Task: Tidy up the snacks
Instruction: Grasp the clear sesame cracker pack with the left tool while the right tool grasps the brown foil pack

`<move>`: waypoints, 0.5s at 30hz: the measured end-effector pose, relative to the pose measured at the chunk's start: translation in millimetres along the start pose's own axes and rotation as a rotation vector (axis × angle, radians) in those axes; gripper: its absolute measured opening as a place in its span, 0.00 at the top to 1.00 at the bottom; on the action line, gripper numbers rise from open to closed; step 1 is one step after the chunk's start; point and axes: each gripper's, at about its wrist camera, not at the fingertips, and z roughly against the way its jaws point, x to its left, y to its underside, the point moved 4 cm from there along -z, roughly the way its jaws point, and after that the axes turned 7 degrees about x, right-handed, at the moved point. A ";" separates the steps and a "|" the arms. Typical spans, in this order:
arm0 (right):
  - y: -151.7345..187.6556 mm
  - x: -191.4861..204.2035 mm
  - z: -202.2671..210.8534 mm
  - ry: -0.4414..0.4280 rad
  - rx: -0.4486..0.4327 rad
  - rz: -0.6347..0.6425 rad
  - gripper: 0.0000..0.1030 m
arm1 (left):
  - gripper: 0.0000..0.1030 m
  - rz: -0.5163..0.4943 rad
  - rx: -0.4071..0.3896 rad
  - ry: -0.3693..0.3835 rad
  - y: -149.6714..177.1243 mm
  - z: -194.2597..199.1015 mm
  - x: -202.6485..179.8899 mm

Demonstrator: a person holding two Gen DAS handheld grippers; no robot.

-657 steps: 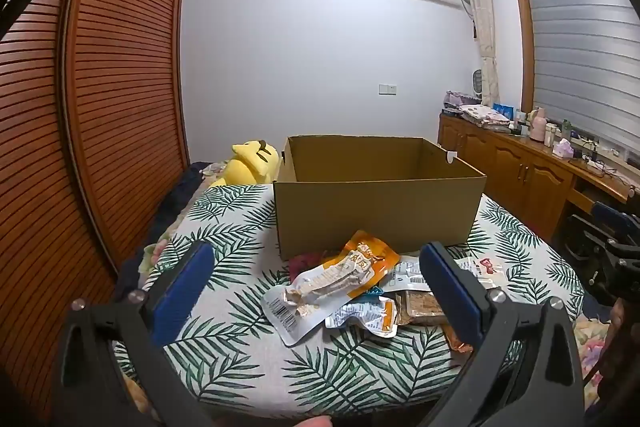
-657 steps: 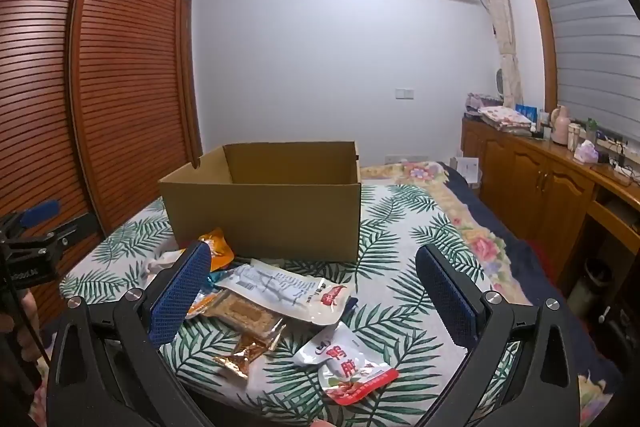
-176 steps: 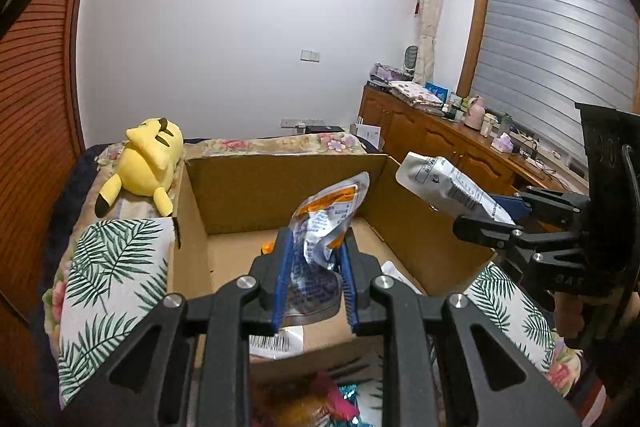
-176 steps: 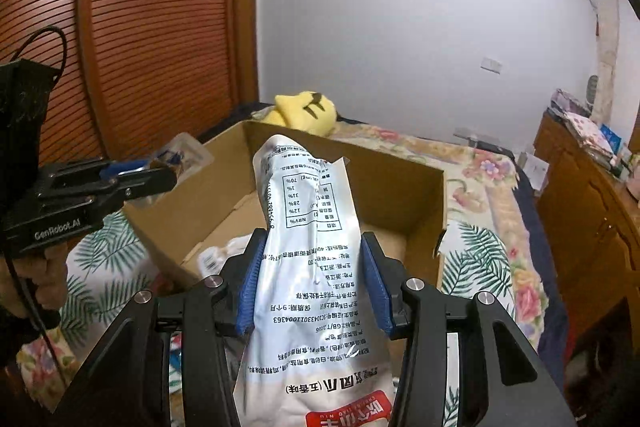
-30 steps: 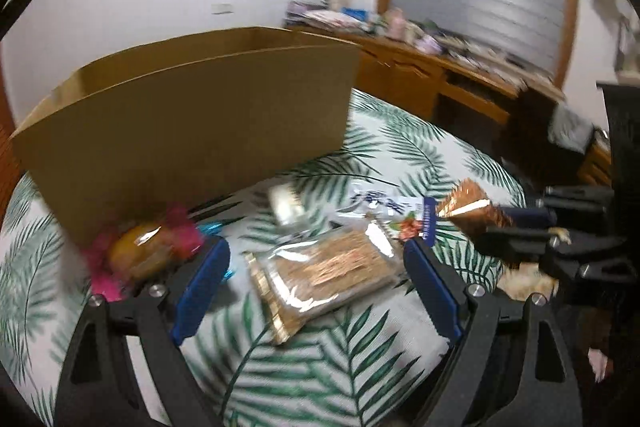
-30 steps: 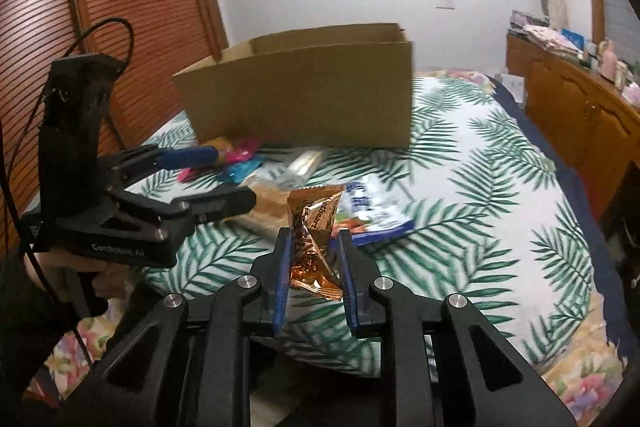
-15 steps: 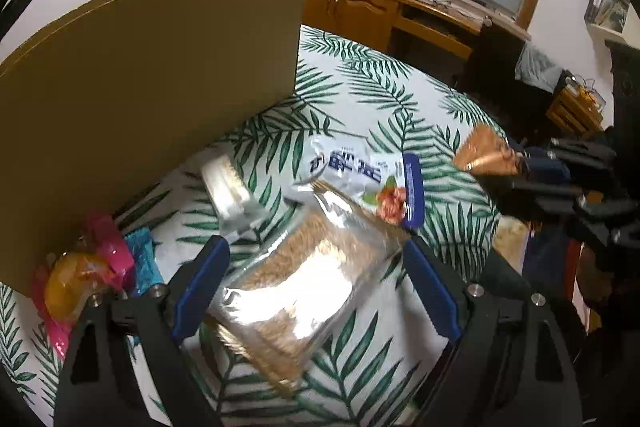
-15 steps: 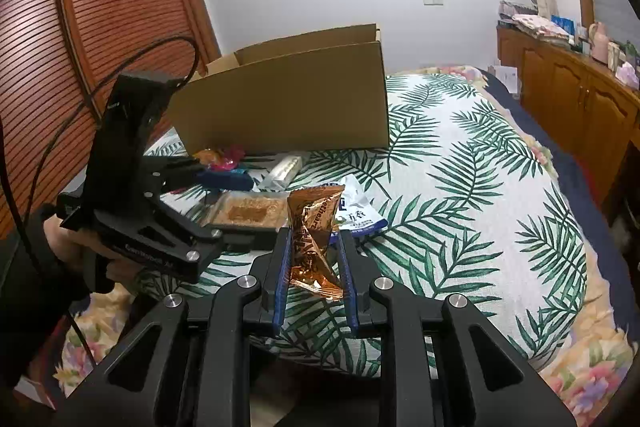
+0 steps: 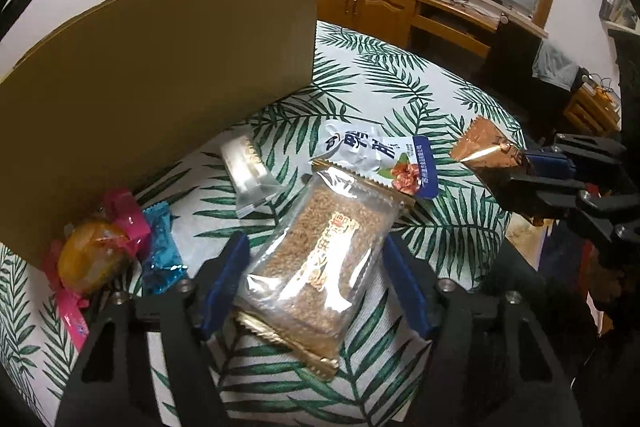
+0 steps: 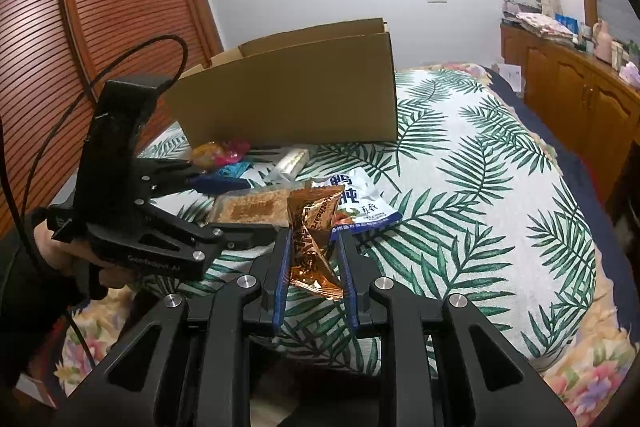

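My left gripper [image 9: 316, 255] is open with its blue pads on either side of a clear packet of brown cracker [image 9: 328, 247] lying on the palm-leaf cloth; I cannot tell if the pads touch it. My right gripper [image 10: 313, 247] is shut on a copper foil snack packet [image 10: 314, 227], held above the bed's front edge; it also shows in the left wrist view [image 9: 486, 155]. The open cardboard box [image 10: 304, 91] stands behind the snacks [image 9: 160, 67].
A white and blue pouch [image 9: 380, 155], a small clear bar packet [image 9: 248, 167], a blue wrapper [image 9: 162, 247] and a pink and orange sweet [image 9: 96, 247] lie on the cloth by the box. Wooden cabinets [image 10: 580, 95] stand to the right.
My left gripper has come down and forward around the cracker packet, and its jaws have narrowed. My right gripper still holds the copper packet, nearly still.
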 end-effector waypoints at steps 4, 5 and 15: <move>1.6 -0.1 -2.0 -0.004 0.004 -0.004 0.80 | 0.47 0.015 -0.010 0.002 6.0 4.0 2.3; 2.1 0.5 -2.8 -0.005 0.007 -0.003 0.80 | 0.48 0.019 -0.012 -0.001 7.9 5.5 3.0; 4.2 3.6 -7.1 -0.012 0.013 0.003 0.80 | 0.51 0.026 -0.028 -0.027 10.9 0.2 0.4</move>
